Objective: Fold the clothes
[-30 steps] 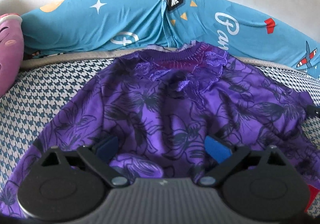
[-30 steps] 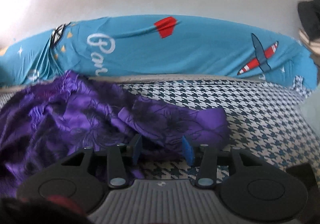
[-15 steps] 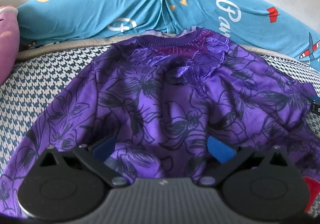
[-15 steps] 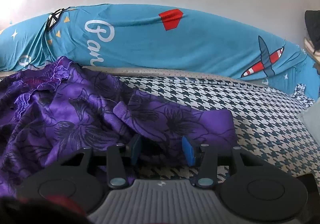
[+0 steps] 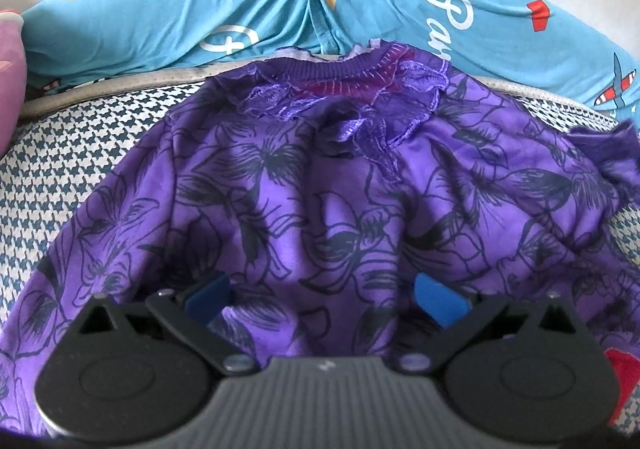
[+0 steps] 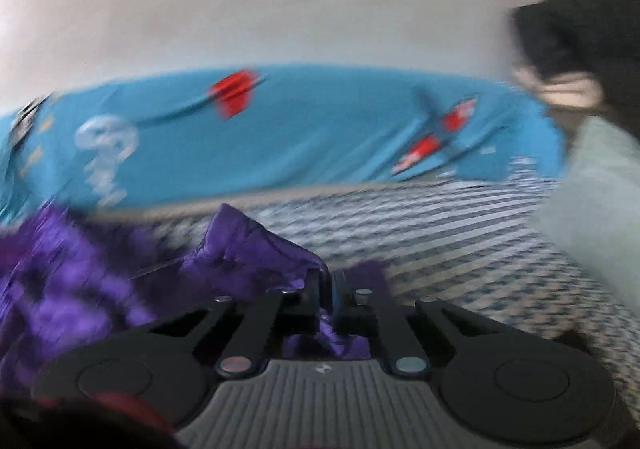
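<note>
Purple top (image 5: 320, 185) with a dark floral print lies spread face up on the houndstooth bed cover (image 5: 80, 153), and we see its ribbed neckline (image 5: 344, 67) at the far end, just short of the long blue cartoon-print pillow (image 5: 248, 5) that runs along the wall. A band of embroidered purple trim (image 5: 360, 105) sits just below the neckline. Our left claw (image 5: 324, 299) hovers low over the near part of the top with its two blue pads (image 5: 438, 299) spread wide, cloth showing between them but nothing gripped. A pink cushion (image 5: 10, 61) peeks in at the far left edge of that view. The right-hand view is badly blurred, yet we can make out that our right claw (image 6: 329, 289) has its fingers drawn together with only a narrow slit left, and a fold of the purple top (image 6: 248, 253) is pinched there and stands up in a peak above the bed cover (image 6: 440, 241). The rest of the garment trails off to the left of that claw. Beyond it the blue pillow (image 6: 312, 137) lies along the pale wall (image 6: 280, 1), and at the far right we see a dark bundle (image 6: 580, 33) above a pale grey-green shape (image 6: 600, 201), both too smeared to name.
</note>
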Motion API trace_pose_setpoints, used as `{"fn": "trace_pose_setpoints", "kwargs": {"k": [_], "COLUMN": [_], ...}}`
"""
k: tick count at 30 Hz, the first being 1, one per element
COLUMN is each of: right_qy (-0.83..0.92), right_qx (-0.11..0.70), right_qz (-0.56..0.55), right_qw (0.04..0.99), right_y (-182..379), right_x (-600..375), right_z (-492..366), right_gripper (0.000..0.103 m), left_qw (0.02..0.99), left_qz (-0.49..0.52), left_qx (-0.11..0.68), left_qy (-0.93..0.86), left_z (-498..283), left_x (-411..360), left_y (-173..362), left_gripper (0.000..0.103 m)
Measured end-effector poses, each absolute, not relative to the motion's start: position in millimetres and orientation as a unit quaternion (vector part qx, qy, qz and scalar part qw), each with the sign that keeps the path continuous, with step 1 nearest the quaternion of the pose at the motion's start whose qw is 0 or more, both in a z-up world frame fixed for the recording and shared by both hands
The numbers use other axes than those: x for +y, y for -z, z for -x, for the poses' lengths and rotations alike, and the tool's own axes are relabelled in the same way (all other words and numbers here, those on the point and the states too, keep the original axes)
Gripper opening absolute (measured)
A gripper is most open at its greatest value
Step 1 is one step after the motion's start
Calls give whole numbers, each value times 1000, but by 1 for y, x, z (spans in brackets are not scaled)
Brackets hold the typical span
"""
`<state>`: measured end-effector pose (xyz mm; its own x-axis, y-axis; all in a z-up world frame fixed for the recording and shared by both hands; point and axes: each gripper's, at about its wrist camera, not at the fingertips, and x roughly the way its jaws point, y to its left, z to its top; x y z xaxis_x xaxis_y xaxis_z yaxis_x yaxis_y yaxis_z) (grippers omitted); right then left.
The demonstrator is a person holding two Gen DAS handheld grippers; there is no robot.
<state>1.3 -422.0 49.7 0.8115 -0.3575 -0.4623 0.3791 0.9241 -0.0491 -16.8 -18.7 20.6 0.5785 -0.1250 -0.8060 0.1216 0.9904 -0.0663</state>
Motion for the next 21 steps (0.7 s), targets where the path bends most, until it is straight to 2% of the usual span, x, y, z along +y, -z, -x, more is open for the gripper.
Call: {"fn": "trace_pose_setpoints", "kwargs": {"k": [11,17,21], "right_qy": [431,378,330], "right_qx": [159,184,216], "right_qz": [-32,-103,-86], "right_qw": [888,901,915], "right_y": [-74,-73,-66], "right_x": [-482,-506,-497], "right_z": [29,39,32], "right_gripper": [6,8,14], "left_qw": [885,884,883], "left_qz": [-19,-20,-22], "left_qx": [458,460,462], "left_qy": [77,77,76], "left_z": [18,17,15], "left_x": [-31,-34,-35], "left_y": [-16,-14,-12], "left_gripper": [103,103,103]}}
